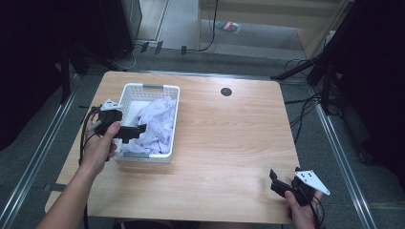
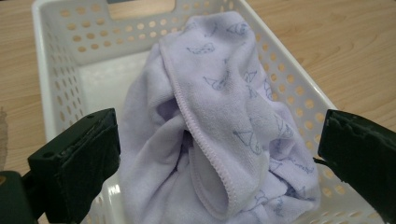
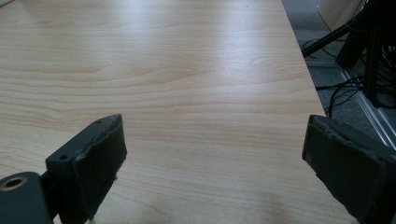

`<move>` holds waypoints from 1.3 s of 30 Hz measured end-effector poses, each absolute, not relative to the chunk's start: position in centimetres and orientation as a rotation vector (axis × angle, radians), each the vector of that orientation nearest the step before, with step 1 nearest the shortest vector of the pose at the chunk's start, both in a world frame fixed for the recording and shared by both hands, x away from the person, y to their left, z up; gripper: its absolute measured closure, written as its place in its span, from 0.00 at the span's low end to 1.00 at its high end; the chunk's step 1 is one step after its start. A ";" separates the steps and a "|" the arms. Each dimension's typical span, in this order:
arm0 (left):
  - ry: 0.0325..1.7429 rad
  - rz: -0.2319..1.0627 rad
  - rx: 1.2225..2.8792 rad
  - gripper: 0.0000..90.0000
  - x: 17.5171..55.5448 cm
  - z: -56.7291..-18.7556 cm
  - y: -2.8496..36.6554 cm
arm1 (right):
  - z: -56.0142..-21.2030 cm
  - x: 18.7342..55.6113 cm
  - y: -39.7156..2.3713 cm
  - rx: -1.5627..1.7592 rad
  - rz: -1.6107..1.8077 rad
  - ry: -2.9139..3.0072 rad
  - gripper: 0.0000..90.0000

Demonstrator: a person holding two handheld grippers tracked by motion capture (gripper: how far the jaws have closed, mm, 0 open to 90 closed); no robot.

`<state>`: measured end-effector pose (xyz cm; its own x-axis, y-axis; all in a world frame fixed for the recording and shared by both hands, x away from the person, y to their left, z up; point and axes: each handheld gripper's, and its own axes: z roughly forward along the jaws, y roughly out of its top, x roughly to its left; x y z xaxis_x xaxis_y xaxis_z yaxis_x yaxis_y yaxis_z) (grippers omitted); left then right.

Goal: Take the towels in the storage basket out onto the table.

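Observation:
A white perforated basket (image 1: 143,88) stands on the left part of the wooden table (image 1: 224,133). A crumpled pale lilac towel (image 1: 157,124) with small printed figures lies inside it. My left gripper (image 1: 135,131) hovers over the basket's near left corner, held in a hand. In the left gripper view its jaws stand wide open on either side of the towel (image 2: 215,121), with the basket wall (image 2: 60,79) behind. My right gripper (image 1: 276,180) rests near the table's front right corner, open, with bare tabletop (image 3: 201,93) between its jaws.
A round cable hole (image 1: 226,91) sits at the table's back centre. Cables and stand legs (image 1: 310,71) lie on the floor to the right of the table. Metal rails (image 1: 33,162) run along both sides. A wide stretch of tabletop lies between basket and right gripper.

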<state>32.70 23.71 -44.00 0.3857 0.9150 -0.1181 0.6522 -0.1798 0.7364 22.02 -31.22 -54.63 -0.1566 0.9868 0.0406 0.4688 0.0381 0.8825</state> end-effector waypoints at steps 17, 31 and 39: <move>1.425 0.328 2.104 0.00 37.0 -46.2 21.9 | -54.6 22.0 -31.2 1.484 1.060 1.694 0.07; 1.520 0.202 2.244 0.00 40.0 -49.0 20.0 | -54.6 22.0 -31.2 1.491 1.060 1.692 0.07; 1.531 0.205 2.345 0.00 40.5 -50.6 19.1 | -54.6 22.0 -31.2 1.490 1.060 1.693 0.07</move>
<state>40.50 19.05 -50.64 0.4118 0.9093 -0.0599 0.8616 -0.3671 0.3506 22.04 -31.21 -54.64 -0.1543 0.9870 0.0456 0.4722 0.0332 0.8808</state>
